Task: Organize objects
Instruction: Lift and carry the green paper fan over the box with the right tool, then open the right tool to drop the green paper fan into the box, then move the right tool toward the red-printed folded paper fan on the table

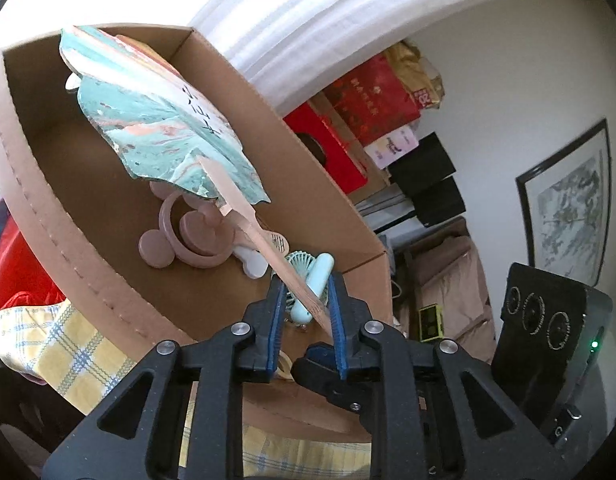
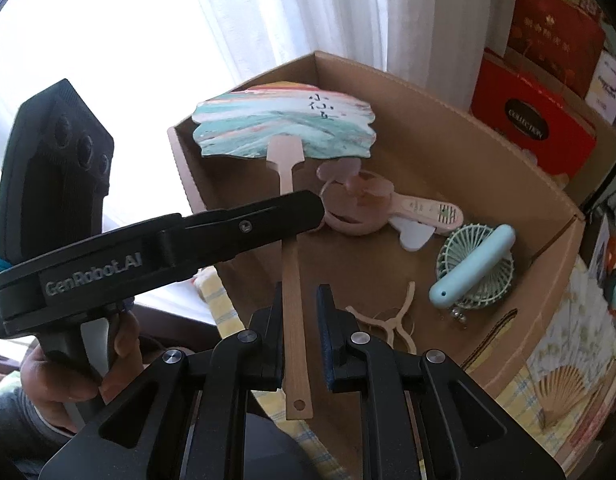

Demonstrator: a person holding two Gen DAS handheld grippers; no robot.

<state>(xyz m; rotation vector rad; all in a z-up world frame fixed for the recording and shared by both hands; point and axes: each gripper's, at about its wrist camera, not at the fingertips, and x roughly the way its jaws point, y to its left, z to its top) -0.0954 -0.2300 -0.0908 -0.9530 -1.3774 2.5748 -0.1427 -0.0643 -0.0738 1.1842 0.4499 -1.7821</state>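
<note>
A hand fan with a marbled teal and pink blade (image 1: pixel 160 120) (image 2: pixel 286 122) and a long wooden handle (image 2: pixel 294 296) hangs over an open cardboard box (image 1: pixel 88 280) (image 2: pixel 520 320). The handle passes between the blue pads of my left gripper (image 1: pixel 306 296), whose jaws stand apart with a gap on the left side. In the right wrist view the left gripper (image 2: pixel 304 208) crosses the handle from the left. My right gripper (image 2: pixel 300 312) is open around the lower handle, which lies against its left pad.
In the box lie a pink mouse-eared handheld fan (image 2: pixel 360 204) (image 1: pixel 192 232), a mint handheld fan (image 2: pixel 474 268) (image 1: pixel 312 276) and a beige hanger-like piece (image 2: pixel 392 320). The box stands on a yellow checked cloth (image 1: pixel 68 348). Red gift boxes (image 2: pixel 536 128) and a white curtain (image 2: pixel 348 12) are behind.
</note>
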